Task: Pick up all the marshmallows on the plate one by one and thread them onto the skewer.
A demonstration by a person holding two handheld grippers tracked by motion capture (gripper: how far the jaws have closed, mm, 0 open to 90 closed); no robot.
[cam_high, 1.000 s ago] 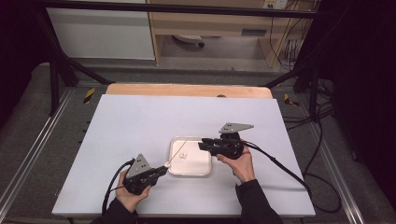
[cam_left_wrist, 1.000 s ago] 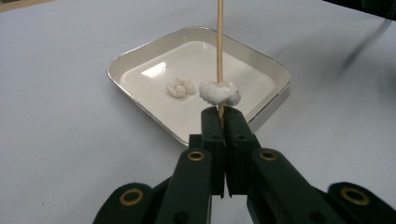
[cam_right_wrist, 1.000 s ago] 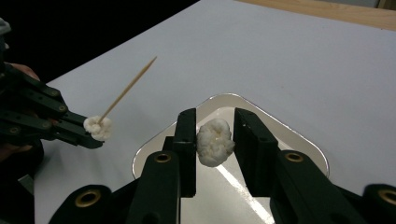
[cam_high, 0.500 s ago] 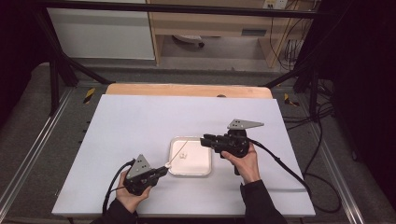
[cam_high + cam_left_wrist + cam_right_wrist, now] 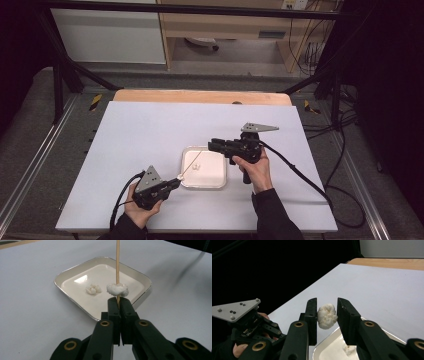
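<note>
A thin wooden skewer [image 5: 117, 262] stands out of my left gripper [image 5: 119, 300], whose jaws are shut on its lower end. One white popcorn-like piece [image 5: 117, 289] is threaded on the skewer just above the jaws. A smaller white piece [image 5: 93, 289] lies in the square cream tray [image 5: 75, 267]. My right gripper [image 5: 326, 302] is shut on another white puffy piece [image 5: 327, 315] above the tray's edge [image 5: 329, 340]. In the high view the left gripper [image 5: 174, 182] sits at the tray's [image 5: 220, 182] near-left corner, and the right gripper [image 5: 212, 145] hovers at its far side.
The tray rests on a white table top [image 5: 140, 135] with a wooden strip [image 5: 200, 97] along the far edge. Cables [image 5: 300, 175] trail from both grippers. Dark frame bars and floor surround the table.
The right gripper has shifted slightly toward the far side with the white piece in its jaws. The left gripper and skewer have stayed put.
</note>
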